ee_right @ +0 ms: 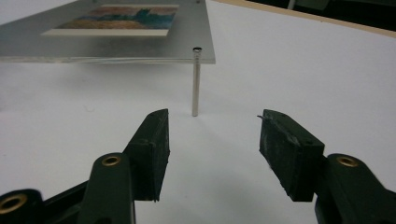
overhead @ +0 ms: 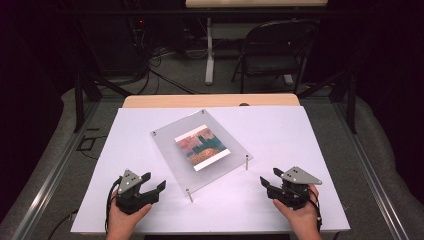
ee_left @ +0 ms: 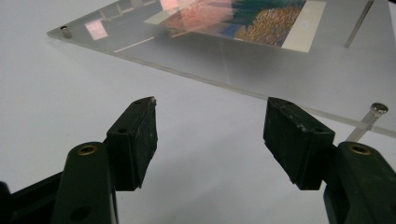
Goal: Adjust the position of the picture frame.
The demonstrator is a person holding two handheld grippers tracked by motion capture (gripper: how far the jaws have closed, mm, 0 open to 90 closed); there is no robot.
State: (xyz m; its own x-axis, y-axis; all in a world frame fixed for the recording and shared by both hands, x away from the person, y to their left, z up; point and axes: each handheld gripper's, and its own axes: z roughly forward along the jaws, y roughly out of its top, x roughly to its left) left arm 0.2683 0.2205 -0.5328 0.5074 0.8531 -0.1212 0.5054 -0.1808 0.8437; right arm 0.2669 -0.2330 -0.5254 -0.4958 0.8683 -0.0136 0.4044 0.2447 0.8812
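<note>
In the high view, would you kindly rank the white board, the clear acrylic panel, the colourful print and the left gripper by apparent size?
1. White board
2. Clear acrylic panel
3. Colourful print and left gripper: they look about alike, and the gripper sits nearer the camera, so their order is unsure.

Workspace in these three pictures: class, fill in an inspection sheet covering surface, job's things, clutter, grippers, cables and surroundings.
Surface: white tabletop on a wooden table.
Job's things: clear acrylic frame lying tilted on metal standoff posts, colourful print inside.
Clutter: nothing seen.
Grippers: left gripper and right gripper both open, empty, apart from the frame.
Cables: black cable trailing from the left gripper.
Surroundings: folding chair, floor wires, dark room.
</note>
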